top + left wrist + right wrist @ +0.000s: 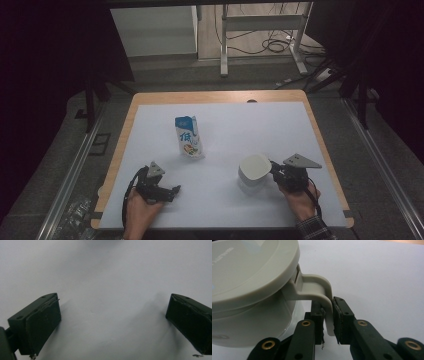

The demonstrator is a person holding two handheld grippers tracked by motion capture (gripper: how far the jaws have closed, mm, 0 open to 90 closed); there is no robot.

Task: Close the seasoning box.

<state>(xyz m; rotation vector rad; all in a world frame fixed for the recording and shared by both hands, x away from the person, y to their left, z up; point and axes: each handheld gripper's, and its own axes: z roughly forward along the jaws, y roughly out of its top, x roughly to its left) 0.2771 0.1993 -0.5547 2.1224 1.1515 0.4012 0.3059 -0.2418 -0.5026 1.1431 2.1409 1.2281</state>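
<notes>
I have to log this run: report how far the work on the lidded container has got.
Done: the right tool is clamped on the clip at the side of the container, which sits on the table with its lid on. In hand: that grip on the clip. Left: the lid is not yet off; the left tool rests open on the table, and the carton stands untouched behind.
</notes>
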